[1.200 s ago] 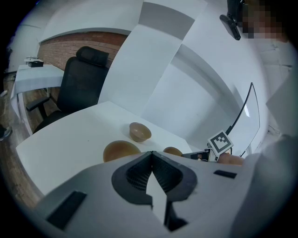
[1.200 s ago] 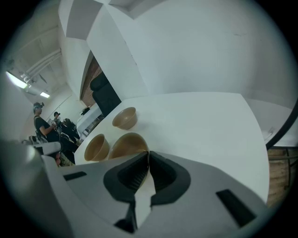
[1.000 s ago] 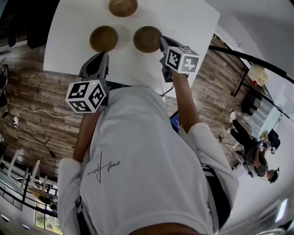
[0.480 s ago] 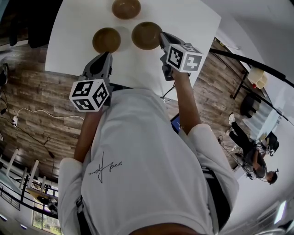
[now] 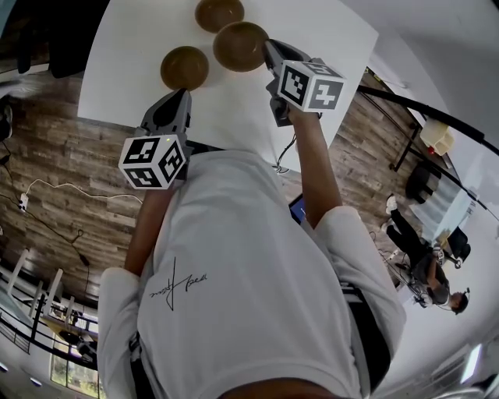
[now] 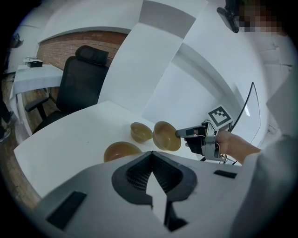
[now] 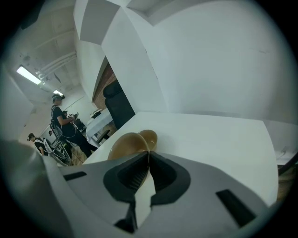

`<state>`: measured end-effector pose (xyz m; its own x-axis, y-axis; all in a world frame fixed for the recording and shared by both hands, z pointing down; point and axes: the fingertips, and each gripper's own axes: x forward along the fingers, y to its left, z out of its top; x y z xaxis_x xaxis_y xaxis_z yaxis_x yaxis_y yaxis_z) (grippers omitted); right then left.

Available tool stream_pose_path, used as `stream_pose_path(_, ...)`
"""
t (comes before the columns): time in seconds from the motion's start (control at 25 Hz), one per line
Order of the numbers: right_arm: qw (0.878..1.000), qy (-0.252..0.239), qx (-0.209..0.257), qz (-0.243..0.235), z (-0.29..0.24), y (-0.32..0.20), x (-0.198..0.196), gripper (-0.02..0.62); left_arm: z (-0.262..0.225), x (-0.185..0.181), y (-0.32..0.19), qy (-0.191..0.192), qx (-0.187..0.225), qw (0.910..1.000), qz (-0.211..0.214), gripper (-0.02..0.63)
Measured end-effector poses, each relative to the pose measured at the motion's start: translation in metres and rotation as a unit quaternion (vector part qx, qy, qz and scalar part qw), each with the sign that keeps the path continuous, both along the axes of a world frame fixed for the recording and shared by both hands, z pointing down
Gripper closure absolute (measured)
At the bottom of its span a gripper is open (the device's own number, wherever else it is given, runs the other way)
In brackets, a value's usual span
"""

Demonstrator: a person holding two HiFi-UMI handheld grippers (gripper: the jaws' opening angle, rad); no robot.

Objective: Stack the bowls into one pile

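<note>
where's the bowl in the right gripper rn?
Head view, top centre: the held bowl is pinched by its rim in the right gripper, tilted, right beside the far bowl.

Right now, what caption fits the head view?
Right gripper holds a brown bowl by its rim over the white table, near two bowls.

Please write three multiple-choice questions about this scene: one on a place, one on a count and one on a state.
1. Where is the held bowl?
A. on the floor
B. above the table, beside the far bowl
C. inside another bowl
2. How many bowls are in view?
A. one
B. five
C. three
3. The right gripper is:
A. shut on a bowl's rim
B. open and empty
C. out of view
Answers: 1 B, the left gripper view shows it tilted, off the table. 2 C, the head view shows three. 3 A, its jaws pinch the rim.
</note>
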<state>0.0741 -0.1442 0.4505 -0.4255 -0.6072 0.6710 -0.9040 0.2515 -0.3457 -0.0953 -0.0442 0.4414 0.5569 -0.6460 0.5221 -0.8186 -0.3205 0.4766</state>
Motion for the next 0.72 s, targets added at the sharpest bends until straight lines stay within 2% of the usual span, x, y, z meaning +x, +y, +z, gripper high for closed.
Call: stream_pose_path(0.72,1.000,0.002,0.010,-0.012,-0.001,-0.045,-0.023,0.575,0.007,-0.017,-0.002,0.001,-0.010,0.9998,-0.018,0.598)
